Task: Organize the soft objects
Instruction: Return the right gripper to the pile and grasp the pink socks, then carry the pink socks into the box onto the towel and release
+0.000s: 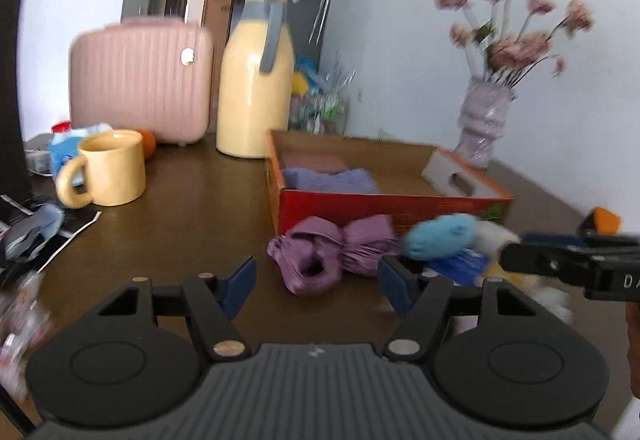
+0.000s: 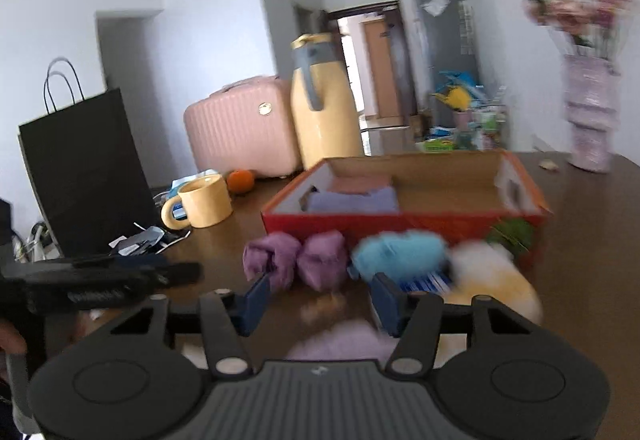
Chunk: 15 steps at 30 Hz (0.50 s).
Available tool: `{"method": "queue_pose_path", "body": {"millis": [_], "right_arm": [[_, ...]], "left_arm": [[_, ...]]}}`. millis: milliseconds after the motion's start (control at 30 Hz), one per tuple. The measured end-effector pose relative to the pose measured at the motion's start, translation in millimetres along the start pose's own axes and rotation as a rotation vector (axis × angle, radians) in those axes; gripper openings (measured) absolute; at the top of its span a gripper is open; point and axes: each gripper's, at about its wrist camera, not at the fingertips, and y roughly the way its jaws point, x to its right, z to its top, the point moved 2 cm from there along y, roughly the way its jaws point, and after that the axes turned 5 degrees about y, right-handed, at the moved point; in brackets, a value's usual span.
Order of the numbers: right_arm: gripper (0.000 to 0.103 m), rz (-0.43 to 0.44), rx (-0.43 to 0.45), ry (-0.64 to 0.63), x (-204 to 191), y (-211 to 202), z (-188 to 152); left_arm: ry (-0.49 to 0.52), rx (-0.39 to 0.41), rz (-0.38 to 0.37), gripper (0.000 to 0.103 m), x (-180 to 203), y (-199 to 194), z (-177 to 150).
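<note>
Brown wood-toned worktop (image 1: 192, 216) carries an open red cardboard box (image 1: 384, 206) holding a folded lavender cloth (image 1: 330, 180) with a pinkish cloth (image 1: 316, 162) just behind it, both at the box's left end. Against the near wall of the box lies a row of soft objects: two purple rolled bundles (image 1: 320, 258) side by side, a light-blue plush piece (image 1: 438, 236) to their right, then a white and cream plush (image 2: 492, 276). A blurred lilac soft item (image 2: 344, 344) lies nearest the right wrist camera.

Left claw (image 1: 316, 282): fingers spread wide, nothing between them, hovering in front of the purple bundles. Right claw (image 2: 320, 298): fingers likewise spread and empty, poised low before the purple bundles and the blue plush; in the left wrist view it enters from the right edge.

Background, left of the box: a yellow mug (image 1: 108, 174), an orange fruit (image 2: 241, 181), a cream-yellow jug with grey handle (image 1: 254, 80), a pink ribbed case (image 1: 140, 80) and a black paper bag (image 2: 84, 168). A vase of pink flowers (image 1: 484, 120) stands at the far right.
</note>
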Motion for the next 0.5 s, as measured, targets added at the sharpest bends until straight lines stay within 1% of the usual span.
{"method": "queue_pose_path", "body": {"millis": [67, 100, 133, 167, 200, 233, 267, 300, 333, 367, 400, 433, 500], "right_arm": [[0.052, 0.011, -0.041, -0.004, -2.3, 41.8, 16.4], [0.048, 0.011, -0.066, -0.008, -3.6, 60.4, 21.8], [0.048, 0.005, -0.088, -0.017, -5.5, 77.9, 26.0], [0.048, -0.013, -0.101, -0.046, -8.9, 94.8, 28.6], [0.047, -0.043, -0.111, -0.080, -12.6, 109.2, 29.4], [0.047, -0.086, -0.129, -0.107, -15.4, 122.8, 28.8], [0.047, -0.113, -0.154, -0.113, -16.3, 133.9, 27.7], [0.043, -0.117, -0.177, -0.099, -14.3, 143.1, 26.7], [0.037, -0.109, -0.193, -0.087, -11.8, 147.6, 25.1], [0.034, -0.102, -0.198, -0.089, -11.0, 150.8, 23.7], [0.028, -0.097, -0.194, -0.102, -11.8, 151.7, 23.4], [0.018, -0.087, -0.190, -0.106, -12.7, 151.3, 23.3], [0.014, -0.074, -0.185, -0.103, -13.0, 149.7, 22.9]], "left_arm": [[0.003, -0.032, 0.020, 0.069, -7.2, 28.9, 8.7], [0.016, -0.035, 0.012, 0.067, -11.1, 43.2, 12.1], [0.015, -0.042, 0.001, 0.057, -14.4, 54.4, 14.3], [0.006, -0.060, -0.020, 0.052, -19.3, 66.8, 15.7], [-0.011, -0.078, -0.032, 0.045, -24.1, 76.0, 16.0], [-0.028, -0.092, -0.049, 0.033, -27.7, 85.0, 15.7], [-0.037, -0.099, -0.074, 0.026, -31.1, 91.3, 14.4], [-0.049, -0.114, -0.097, 0.018, -34.2, 96.7, 12.8], [-0.063, -0.129, -0.121, 0.009, -36.9, 100.9, 10.2], [-0.081, -0.135, -0.139, 0.007, -40.0, 103.7, 7.8], [-0.092, -0.137, -0.148, 0.005, -41.6, 105.2, 6.4], [-0.098, -0.138, -0.155, 0.004, -43.4, 105.9, 5.9], [-0.109, -0.127, -0.155, 0.003, -45.5, 103.8, 7.2]]}}
